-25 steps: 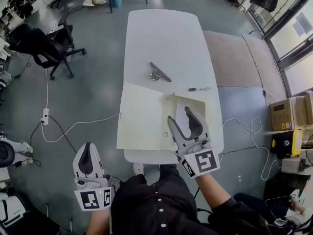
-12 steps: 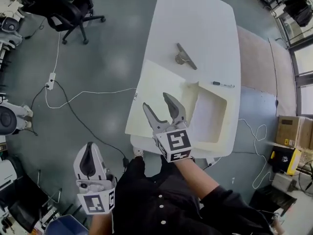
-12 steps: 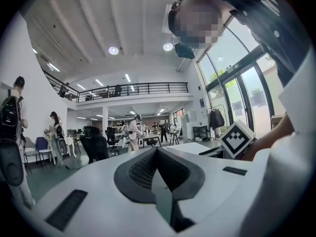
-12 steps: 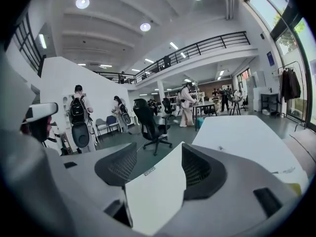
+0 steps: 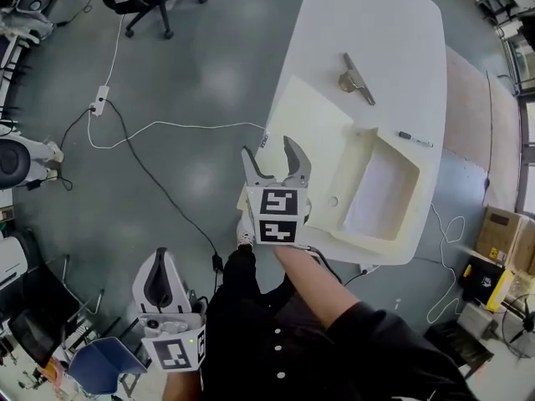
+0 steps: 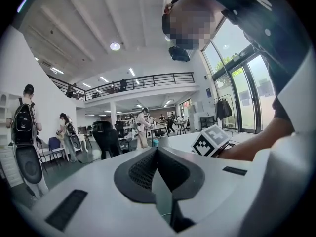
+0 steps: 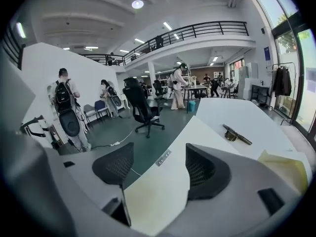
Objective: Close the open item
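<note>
1. The open box (image 5: 378,242) lies on the white table (image 5: 368,15), right of centre in the head view. Its lid (image 5: 309,132) is flat, spread toward the table's left edge.
2. The right gripper (image 5: 272,159) is at frame centre, at the lid's outer edge. Its jaws have just been opening and stand wide. The lid's edge is between them, and the pads are not pressing on it.
3. The left gripper (image 5: 159,266) is at lower left, off the table, with its jaws together and nothing between them.
4. A metal clip (image 5: 358,78) and a marker (image 5: 415,139) lie on the table beyond the box, apart from it.
</note>
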